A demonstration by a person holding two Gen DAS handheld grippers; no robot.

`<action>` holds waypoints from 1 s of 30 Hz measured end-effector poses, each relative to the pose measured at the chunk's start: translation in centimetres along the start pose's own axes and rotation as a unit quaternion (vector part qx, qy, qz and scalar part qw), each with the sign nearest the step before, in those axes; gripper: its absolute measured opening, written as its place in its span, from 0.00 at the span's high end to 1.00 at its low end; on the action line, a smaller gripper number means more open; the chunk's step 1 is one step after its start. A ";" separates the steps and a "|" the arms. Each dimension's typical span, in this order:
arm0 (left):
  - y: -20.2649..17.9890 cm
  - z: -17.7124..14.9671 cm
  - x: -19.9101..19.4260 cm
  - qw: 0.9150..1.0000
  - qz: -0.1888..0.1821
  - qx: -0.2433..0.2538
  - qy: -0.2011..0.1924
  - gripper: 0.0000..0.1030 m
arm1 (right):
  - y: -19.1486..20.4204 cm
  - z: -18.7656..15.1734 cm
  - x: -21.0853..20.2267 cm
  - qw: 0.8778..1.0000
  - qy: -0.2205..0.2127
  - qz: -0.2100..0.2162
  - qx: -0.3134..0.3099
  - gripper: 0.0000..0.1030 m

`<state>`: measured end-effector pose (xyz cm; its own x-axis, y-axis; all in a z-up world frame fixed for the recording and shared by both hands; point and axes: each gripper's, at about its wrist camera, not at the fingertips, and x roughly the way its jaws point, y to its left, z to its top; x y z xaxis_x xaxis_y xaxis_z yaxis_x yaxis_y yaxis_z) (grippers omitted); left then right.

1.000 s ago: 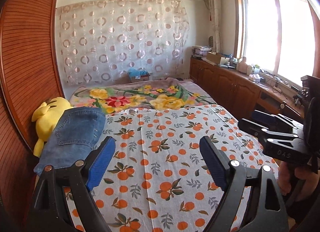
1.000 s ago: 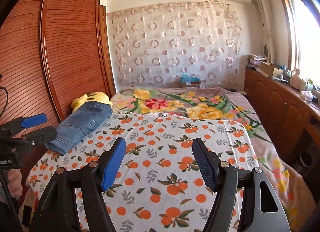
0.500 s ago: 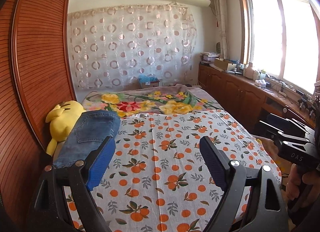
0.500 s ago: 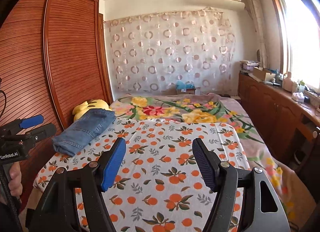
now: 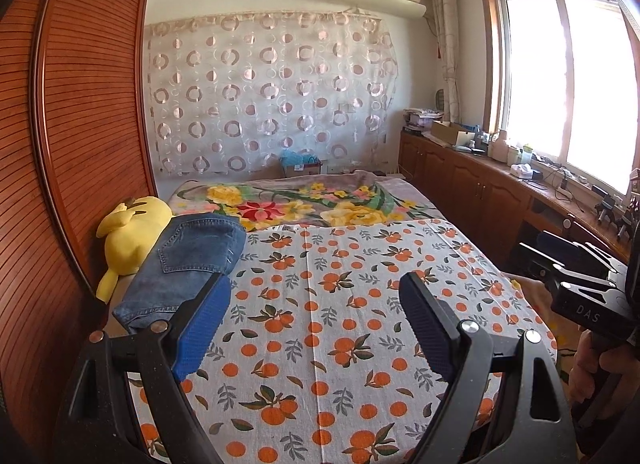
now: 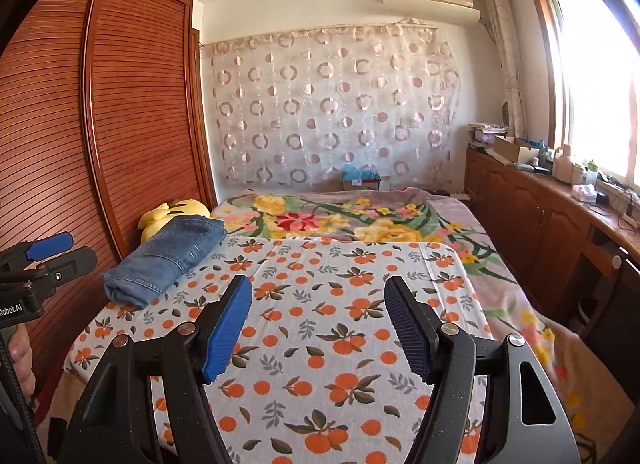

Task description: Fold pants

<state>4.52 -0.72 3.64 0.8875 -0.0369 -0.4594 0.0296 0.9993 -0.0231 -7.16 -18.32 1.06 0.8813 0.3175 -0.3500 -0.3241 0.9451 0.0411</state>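
"DAS" was printed in pale letters on the black body of the right gripper, seen at the right edge of the left wrist view. "Robot.AI", its start cut off, stood on the left gripper body at the left edge of the right wrist view. Nothing else readable.

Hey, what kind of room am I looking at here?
Most likely a home bedroom: a bed under an orange-print sheet, folded jeans beside a yellow plush toy, and a slatted wooden wardrobe along the wall.
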 end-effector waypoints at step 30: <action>-0.1 -0.3 -0.1 1.000 -0.001 -0.001 0.003 0.16 | -0.7 -0.7 0.0 1.000 0.003 0.007 0.003 0.31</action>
<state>4.26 -0.84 3.46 0.8845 -0.0386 -0.4650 0.0304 0.9992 -0.0252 -7.19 -19.03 0.43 0.8750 0.3294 -0.3548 -0.3334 0.9414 0.0516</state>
